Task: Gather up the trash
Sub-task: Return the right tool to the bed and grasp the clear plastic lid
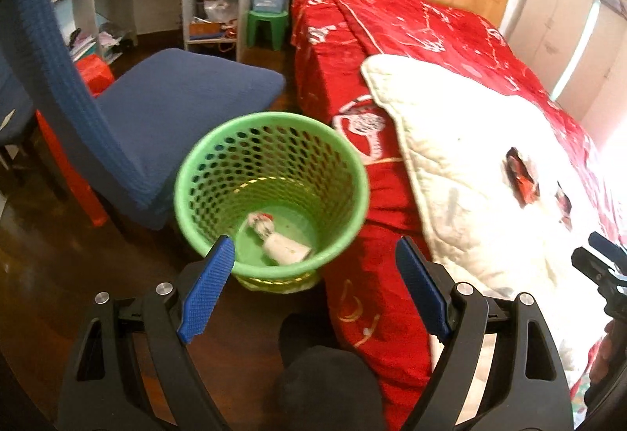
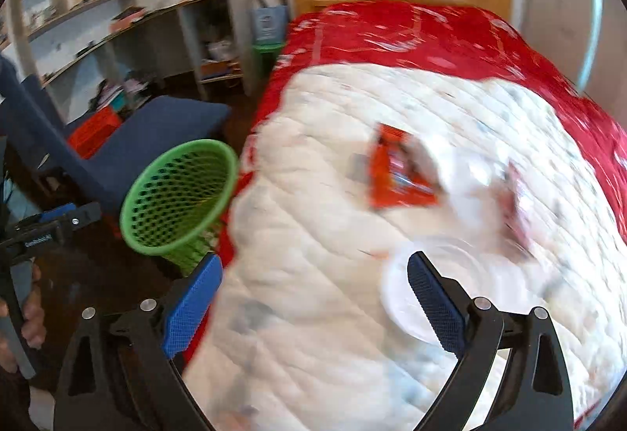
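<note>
A bed (image 1: 462, 50) covered in red bedding is seen, with a white quilt (image 2: 313, 274) laid across it. A blue chair (image 1: 164, 109) is placed beside the bed, and a green perforated bin (image 1: 270, 191) is stood on the floor between them. An orange-red wrapper (image 2: 395, 172) is left on the quilt, with blurred clear plastic (image 2: 403, 297) near it. A crumpled white scrap (image 1: 280, 246) is held inside the bin. The left tool (image 1: 313, 266) is spread wide above the bin, gripping nothing. The right tool (image 2: 313, 286) is spread over the quilt, likewise empty.

left wrist view looks down into green bin (image 1: 270, 191); right faces quilt (image 2: 313, 274); both share bed.
</note>
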A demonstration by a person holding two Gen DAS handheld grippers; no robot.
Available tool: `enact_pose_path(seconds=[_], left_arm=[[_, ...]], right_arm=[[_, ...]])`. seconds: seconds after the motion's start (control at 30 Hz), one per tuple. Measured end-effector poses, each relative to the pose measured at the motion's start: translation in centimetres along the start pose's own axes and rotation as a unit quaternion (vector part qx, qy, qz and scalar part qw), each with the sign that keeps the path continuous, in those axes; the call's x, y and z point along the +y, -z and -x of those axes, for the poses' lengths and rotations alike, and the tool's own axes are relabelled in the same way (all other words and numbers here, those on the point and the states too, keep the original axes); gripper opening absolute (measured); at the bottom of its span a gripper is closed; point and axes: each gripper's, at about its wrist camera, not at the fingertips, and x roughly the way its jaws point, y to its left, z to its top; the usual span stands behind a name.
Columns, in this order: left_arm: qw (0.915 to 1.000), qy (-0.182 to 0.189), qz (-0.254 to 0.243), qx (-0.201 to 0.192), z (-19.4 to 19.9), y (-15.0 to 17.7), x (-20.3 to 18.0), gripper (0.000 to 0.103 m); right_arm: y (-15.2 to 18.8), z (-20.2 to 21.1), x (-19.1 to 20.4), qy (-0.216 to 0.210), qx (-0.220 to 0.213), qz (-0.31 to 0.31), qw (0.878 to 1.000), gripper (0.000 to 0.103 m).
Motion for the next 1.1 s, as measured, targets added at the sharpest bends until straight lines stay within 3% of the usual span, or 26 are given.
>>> enact_pose_path(seconds=[0.3,0.47,0.63,1.1], left_arm=[[0.9997,0.005,-0.022,0.005,-0.2,0.0,-2.7,0.083],[0.9997,0.001,-0.023,0.012,-0.6,0.0,-2.8,0.083],[0.9995,-0.002,-0.026,0.018,-1.2,0.1,-2.9,0.083],[0.9989,0.007,-0.036,0.028,-2.1,-0.1,-4.9,0.083]], right_arm=[[2.1,-0.1,-5.9,0.034,0.018,-0.024,0.999,0.096],[2.4,-2.0,-7.5,0.01,0.048,-0.039,0.998,0.096],[2.5,-3.9,-8.0,0.009,0.072,-0.032,0.997,0.096],[2.1,-5.6,-7.6,0.022,0.079,-0.01,0.997,0.096]])
